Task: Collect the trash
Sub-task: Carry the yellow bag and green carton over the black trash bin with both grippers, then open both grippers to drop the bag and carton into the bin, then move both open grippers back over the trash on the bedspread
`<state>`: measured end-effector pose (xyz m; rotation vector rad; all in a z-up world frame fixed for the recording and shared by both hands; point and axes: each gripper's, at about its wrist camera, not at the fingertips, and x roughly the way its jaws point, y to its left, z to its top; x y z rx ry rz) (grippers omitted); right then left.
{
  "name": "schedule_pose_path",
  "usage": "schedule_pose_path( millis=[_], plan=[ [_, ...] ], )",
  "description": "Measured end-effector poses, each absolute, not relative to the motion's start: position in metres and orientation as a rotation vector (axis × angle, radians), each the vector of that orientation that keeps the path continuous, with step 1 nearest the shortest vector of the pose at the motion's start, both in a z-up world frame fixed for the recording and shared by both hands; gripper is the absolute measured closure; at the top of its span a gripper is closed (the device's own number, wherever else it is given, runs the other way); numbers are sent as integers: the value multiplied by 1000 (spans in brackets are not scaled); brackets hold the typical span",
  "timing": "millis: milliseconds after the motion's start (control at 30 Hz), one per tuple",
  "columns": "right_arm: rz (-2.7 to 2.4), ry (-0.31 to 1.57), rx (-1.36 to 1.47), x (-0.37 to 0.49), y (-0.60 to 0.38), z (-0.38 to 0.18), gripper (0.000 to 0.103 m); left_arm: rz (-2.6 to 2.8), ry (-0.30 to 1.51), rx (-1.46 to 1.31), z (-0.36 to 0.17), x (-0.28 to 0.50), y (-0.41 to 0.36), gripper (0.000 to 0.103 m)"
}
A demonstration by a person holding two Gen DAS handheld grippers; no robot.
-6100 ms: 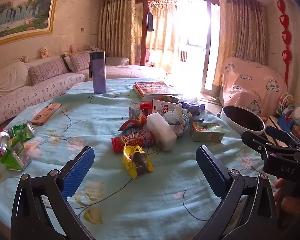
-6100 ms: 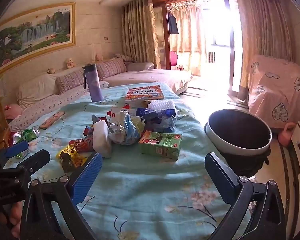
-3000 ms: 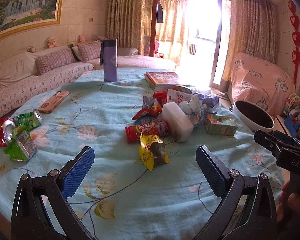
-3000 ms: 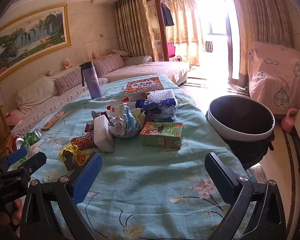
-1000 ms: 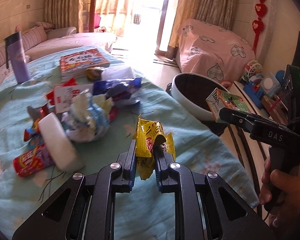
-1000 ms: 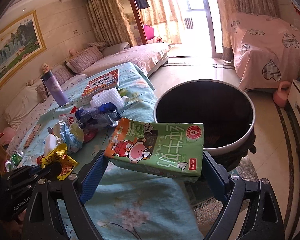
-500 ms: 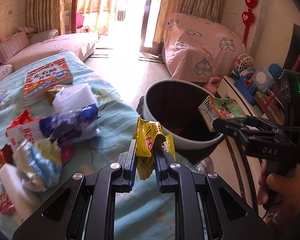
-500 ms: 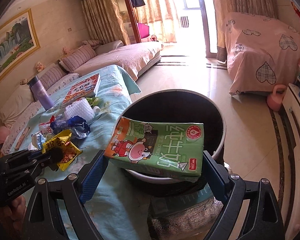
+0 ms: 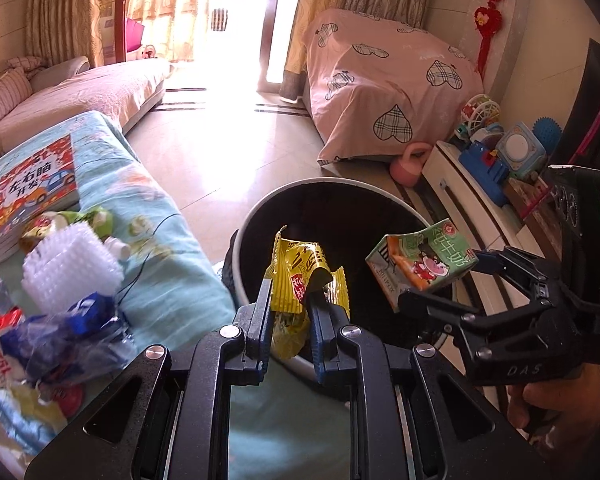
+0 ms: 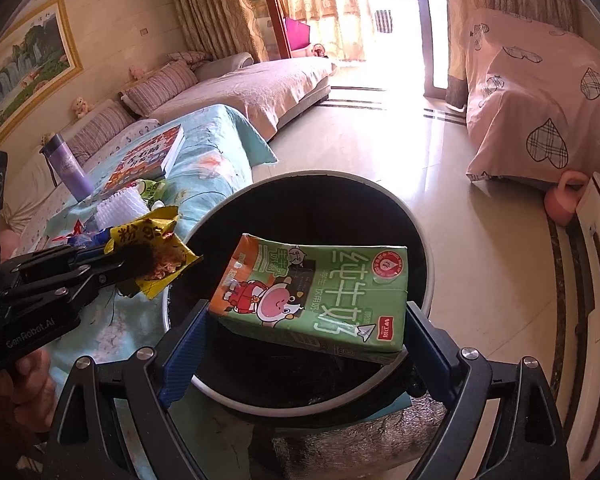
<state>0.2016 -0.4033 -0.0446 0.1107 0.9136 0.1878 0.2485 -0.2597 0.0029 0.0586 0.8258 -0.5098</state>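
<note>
Low in the left wrist frame, the left gripper point(image 9: 288, 304) pinches a crumpled yellow snack wrapper point(image 9: 298, 276) over the near rim of the dark trash bin point(image 9: 256, 216). At centre of the right wrist frame, the right gripper point(image 10: 306, 320) clamps a green milk carton point(image 10: 316, 292) above the bin's mouth. Farther back, upper left, other litter point(image 9: 60, 320) lies on the blue tablecloth point(image 9: 168, 240), with a book point(image 9: 32, 188) beyond.

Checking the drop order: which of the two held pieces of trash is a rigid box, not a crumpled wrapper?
The green milk carton, clamped end to end by the right gripper over the black bin. The left gripper pinches a crumpled yellow snack wrapper.
</note>
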Motion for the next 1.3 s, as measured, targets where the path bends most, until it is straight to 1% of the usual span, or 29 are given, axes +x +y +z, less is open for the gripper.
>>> schedule_pose_path(
  millis=[100, 133, 167, 200, 233, 267, 367, 633, 867, 1033, 1300],
  plan=[
    [206, 921, 96, 205, -403, -45, 11, -522, 831, 67, 1, 255, -267, 87],
    [213, 925, 89, 206, -403, -45, 10, -525, 834, 69, 0, 257, -267, 83],
    [219, 928, 82, 207, -402, -46, 10, -527, 839, 71, 0, 257, -268, 74],
    [222, 931, 75, 207, -401, -47, 10, -527, 839, 72, -1, 258, -268, 70],
    [224, 937, 68, 208, -400, -48, 10, -522, 839, 69, -1, 258, -267, 62],
    [223, 943, 63, 208, -400, -49, 10, -518, 837, 69, -1, 258, -266, 59],
    [217, 952, 58, 206, -401, -52, 9, -514, 838, 61, -2, 256, -261, 56],
    [206, 916, 107, 186, -400, -43, 9, -477, 832, 22, -4, 231, -229, 50],
    [213, 866, 173, 162, -382, -36, 8, -419, 847, -29, -13, 198, -184, 50],
    [251, 844, 208, 148, -355, -35, 5, -377, 839, -51, -12, 172, -151, 50],
    [298, 845, 239, 129, -308, -42, 5, -304, 823, -88, -15, 133, -96, 50]
  ],
)
